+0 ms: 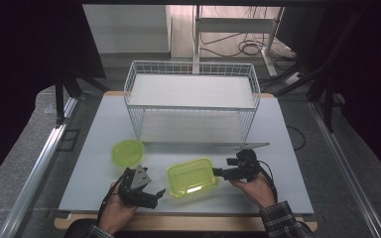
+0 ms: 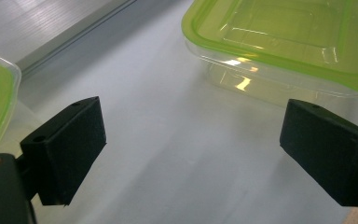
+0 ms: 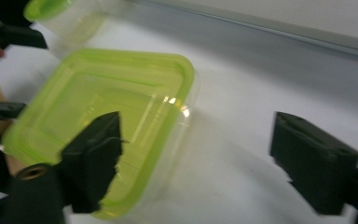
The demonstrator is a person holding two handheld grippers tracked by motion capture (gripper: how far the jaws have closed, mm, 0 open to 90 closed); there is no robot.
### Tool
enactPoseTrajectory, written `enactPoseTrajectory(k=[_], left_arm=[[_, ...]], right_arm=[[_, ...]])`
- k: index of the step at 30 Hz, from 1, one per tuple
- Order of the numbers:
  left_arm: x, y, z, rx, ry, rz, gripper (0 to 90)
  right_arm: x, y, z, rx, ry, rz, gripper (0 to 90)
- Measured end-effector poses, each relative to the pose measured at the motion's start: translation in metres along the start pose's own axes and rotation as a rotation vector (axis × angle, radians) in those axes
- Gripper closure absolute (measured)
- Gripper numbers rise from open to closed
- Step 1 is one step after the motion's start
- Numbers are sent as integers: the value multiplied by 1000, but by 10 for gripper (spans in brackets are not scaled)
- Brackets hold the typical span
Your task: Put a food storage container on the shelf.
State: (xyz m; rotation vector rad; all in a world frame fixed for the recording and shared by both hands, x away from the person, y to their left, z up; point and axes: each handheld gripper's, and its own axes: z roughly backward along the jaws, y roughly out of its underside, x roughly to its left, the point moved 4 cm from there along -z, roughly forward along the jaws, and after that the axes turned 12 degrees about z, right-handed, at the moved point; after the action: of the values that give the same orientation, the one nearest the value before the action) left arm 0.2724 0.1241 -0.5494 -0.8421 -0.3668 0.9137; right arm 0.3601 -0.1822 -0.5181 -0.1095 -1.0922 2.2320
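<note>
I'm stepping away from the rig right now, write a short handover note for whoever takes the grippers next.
Left gripper: open, nothing in it, at the near-left corner of the square box.
Right gripper: open, nothing in it, at the box's right side; one jaw stands over its rim in the right gripper view.
Things: the lidded green square box rests on the table between the grippers. The round box sits to its left, nearer the wire rack.
Done: nothing is on the rack.
Left: probably grip the square box from both sides and lift it; the rack looks like the likely place.
</note>
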Motion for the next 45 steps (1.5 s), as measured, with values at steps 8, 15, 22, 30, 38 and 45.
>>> enactPoseTrajectory(k=[8, 15, 22, 30, 38, 45], left_arm=[[0, 0, 1, -5, -6, -3, 68], [-1, 0, -1, 2, -14, -20, 69], [-1, 0, -1, 7, -23, -34, 70], [0, 0, 0, 2, -32, -33, 70], [2, 0, 1, -4, -37, -20, 68], [2, 1, 1, -3, -41, -30, 65]], right_arm=[[4, -3, -15, 27, -75, -67, 506], [0, -3, -23, 53, -121, -159, 670], [-7, -1, -23, 49, -239, -315, 783], [-3, -4, -19, 41, -249, -325, 799], [-8, -9, -5, -20, -244, -331, 799], [-11, -19, 5, -71, -243, -336, 799]])
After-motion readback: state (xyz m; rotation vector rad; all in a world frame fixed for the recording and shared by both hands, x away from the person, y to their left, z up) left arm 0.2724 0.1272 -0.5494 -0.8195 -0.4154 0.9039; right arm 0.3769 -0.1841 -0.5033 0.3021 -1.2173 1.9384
